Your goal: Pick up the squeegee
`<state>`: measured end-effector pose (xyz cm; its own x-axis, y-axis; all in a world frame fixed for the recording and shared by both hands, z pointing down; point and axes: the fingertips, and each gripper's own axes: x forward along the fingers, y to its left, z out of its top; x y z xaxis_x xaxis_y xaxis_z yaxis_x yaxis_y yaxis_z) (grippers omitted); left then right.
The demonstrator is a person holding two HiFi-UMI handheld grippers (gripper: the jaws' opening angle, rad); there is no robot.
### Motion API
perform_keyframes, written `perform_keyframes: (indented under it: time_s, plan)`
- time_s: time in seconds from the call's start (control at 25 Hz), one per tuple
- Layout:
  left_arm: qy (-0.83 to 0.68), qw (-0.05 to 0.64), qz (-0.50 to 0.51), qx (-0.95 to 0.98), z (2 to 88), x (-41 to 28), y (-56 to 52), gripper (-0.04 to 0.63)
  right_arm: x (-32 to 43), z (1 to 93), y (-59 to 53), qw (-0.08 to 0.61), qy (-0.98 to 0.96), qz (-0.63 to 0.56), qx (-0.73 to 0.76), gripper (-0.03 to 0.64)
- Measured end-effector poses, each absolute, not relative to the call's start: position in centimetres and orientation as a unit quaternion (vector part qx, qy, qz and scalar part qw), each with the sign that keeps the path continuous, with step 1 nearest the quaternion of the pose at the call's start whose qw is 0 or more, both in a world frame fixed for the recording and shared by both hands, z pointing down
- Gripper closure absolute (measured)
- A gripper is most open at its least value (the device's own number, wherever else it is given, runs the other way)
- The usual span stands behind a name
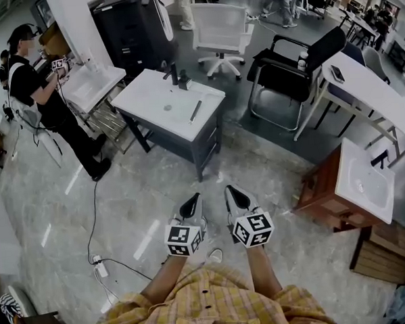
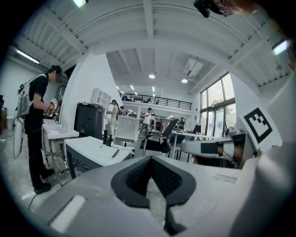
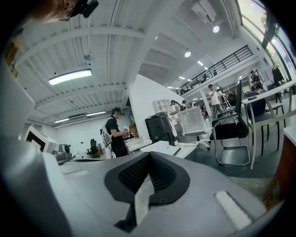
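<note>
The squeegee point(image 1: 196, 111), a slim dark bar, lies on the white sink counter point(image 1: 145, 100) at upper centre, long axis slanting upper right to lower left, well apart from the left gripper point(image 1: 190, 206) and right gripper point(image 1: 236, 196), both closed, empty.

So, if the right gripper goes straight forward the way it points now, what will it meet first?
Probably the white sink cabinet, near the end where the squeegee lies. The right gripper has only floor before it. Depth is unclear; it might slip past the corner.
</note>
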<state>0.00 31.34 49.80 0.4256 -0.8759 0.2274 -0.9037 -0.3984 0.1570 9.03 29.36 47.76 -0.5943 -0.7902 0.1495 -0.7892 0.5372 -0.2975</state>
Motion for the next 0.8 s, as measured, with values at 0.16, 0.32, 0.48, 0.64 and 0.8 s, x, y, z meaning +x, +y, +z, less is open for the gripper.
perform_keyframes:
  time_s: [0.16,0.32,0.48,0.64,0.8]
  plan:
    - [-0.536,0.131,0.047,0.833,49.7,-0.4,30.0,0.609,8.7,47.6,28.4,-0.001,0.879,-0.165,-0.448,0.626]
    - [-0.532,0.134,0.044,0.835,50.2,-0.3,28.6,0.609,8.4,47.4,27.4,-0.009,0.882,-0.148,-0.447,0.626]
    - [-0.529,0.138,0.044,0.836,50.8,-0.3,26.9,0.609,7.9,47.4,25.8,-0.011,0.885,-0.141,-0.444,0.624]
    - [-0.528,0.142,0.048,0.836,51.2,-0.8,24.3,0.608,7.1,47.9,23.3,-0.014,0.886,-0.147,-0.44,0.624]
    - [-0.532,0.141,0.049,0.833,51.4,-1.6,20.3,0.601,6.3,48.2,19.5,-0.024,0.888,-0.142,-0.436,0.623]
